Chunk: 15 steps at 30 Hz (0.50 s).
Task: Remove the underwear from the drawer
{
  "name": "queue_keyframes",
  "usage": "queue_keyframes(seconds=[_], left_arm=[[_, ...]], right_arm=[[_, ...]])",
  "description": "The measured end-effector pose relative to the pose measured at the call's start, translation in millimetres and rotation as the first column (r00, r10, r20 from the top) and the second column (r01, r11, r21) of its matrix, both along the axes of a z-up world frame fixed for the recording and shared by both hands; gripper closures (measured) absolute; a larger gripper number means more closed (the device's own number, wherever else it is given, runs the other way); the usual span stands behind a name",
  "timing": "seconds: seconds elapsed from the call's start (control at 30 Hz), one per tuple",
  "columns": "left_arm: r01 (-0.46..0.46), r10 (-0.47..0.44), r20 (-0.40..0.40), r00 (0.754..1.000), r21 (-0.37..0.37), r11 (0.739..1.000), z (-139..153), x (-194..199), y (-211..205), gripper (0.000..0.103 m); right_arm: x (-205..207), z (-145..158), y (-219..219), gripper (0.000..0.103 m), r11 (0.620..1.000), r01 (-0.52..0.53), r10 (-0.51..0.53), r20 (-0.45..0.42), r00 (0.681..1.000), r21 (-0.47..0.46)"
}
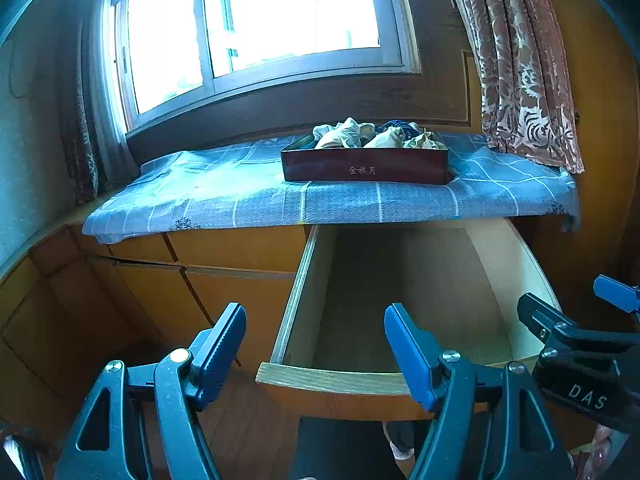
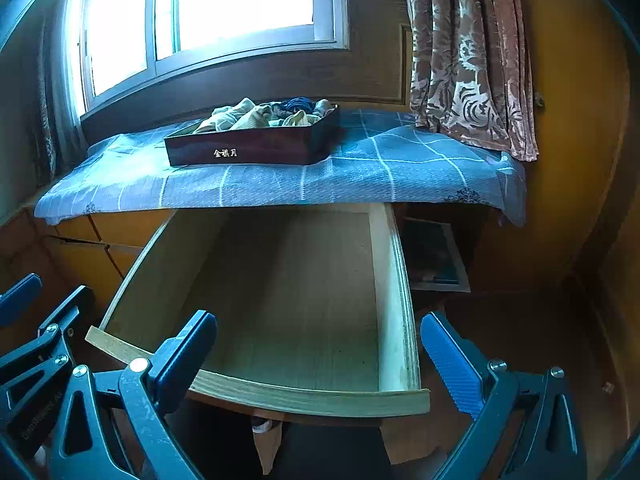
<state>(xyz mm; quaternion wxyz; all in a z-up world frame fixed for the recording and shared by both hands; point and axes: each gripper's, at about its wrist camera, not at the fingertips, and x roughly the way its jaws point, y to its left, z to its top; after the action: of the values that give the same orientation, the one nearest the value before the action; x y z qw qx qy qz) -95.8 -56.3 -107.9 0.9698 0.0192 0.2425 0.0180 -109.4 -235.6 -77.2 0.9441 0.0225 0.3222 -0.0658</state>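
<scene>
A dark red box (image 1: 366,168) (image 2: 248,148) filled with rumpled underwear (image 1: 360,136) (image 2: 264,114) rests on the blue checked cloth (image 1: 224,196) (image 2: 360,172) on top of the cabinet under the window. Below it a pale wooden drawer (image 1: 332,382) (image 2: 304,398) stands pulled out, and its inside shows bare wood. My left gripper (image 1: 316,344) hangs open just in front of the drawer's front edge, holding nothing. My right gripper (image 2: 320,344) is open too, over the drawer's front right corner, with nothing between its fingers. Its fingers (image 1: 548,320) show at the right of the left wrist view.
A patterned brown curtain (image 1: 520,60) (image 2: 468,56) hangs at the right end of the cloth. Closed cabinet drawers (image 1: 208,276) lie left of the open one. A framed picture (image 2: 434,256) leans in the gap right of the drawer. Wood floor lies below.
</scene>
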Motion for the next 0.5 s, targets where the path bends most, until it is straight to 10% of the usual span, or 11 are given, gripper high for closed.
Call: queue_keyframes(seconds=[0.5], left_arm=[[0.007,-0.007,-0.008,1.000,-0.003,1.000,-2.1,1.3,-1.6,0.030]], right_arm=[[0.4,-2.1,0.7,0.000,1.000,-0.004,0.004,-0.007,1.000,0.003]])
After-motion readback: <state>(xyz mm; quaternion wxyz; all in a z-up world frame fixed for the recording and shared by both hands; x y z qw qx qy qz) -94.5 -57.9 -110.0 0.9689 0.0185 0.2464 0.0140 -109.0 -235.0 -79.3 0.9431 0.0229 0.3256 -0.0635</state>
